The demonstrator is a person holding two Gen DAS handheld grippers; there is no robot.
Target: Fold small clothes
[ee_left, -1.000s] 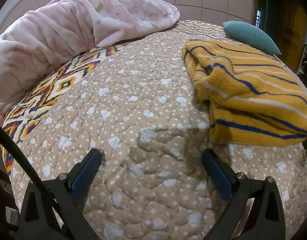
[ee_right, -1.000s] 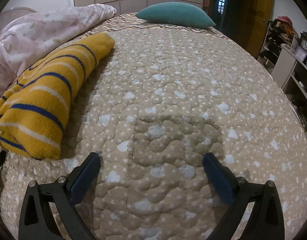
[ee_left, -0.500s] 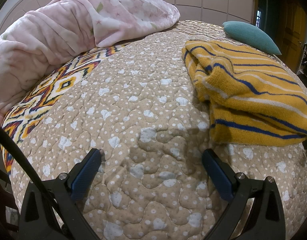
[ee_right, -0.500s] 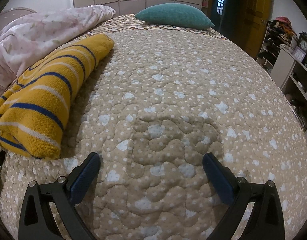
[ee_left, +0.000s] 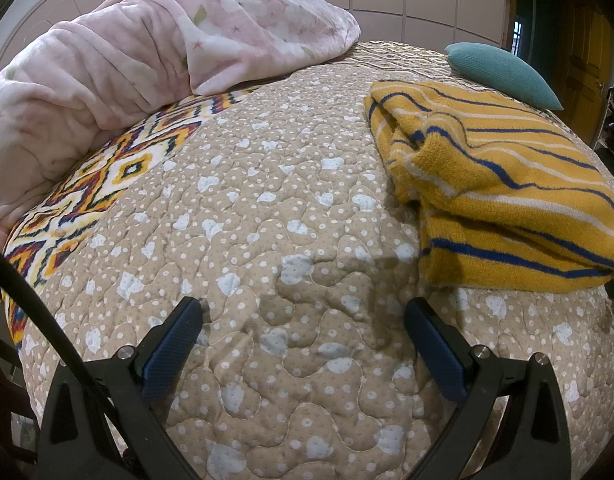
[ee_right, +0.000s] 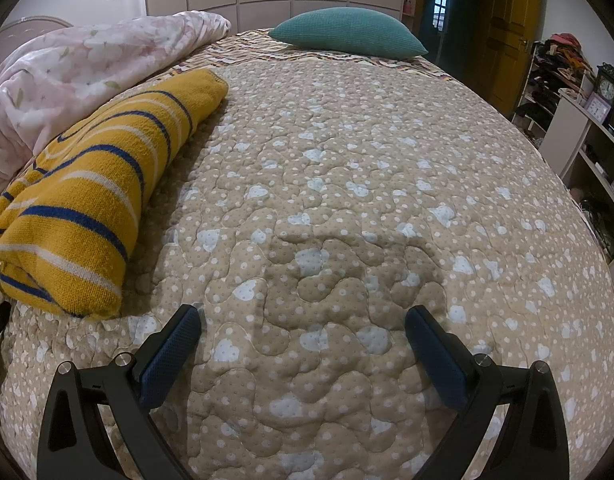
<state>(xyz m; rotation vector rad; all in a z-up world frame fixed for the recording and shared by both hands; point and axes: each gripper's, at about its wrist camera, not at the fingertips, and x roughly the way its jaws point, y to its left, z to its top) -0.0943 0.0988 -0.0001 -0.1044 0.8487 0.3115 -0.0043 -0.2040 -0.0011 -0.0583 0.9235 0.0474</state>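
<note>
Left wrist view shows the left gripper [ee_left: 303, 316] spread wide and empty over the quilt [ee_left: 247, 200]; the right gripper [ee_right: 303, 320] is equally wide and empty. The sweater [ee_left: 503, 196], yellow with blue stripes, lies already folded on the quilt, between the two grippers and short of the pillow [ee_right: 347, 32]. I judge this a pause between folds; next, either reach the sweater's near edge or fetch another garment.
</note>
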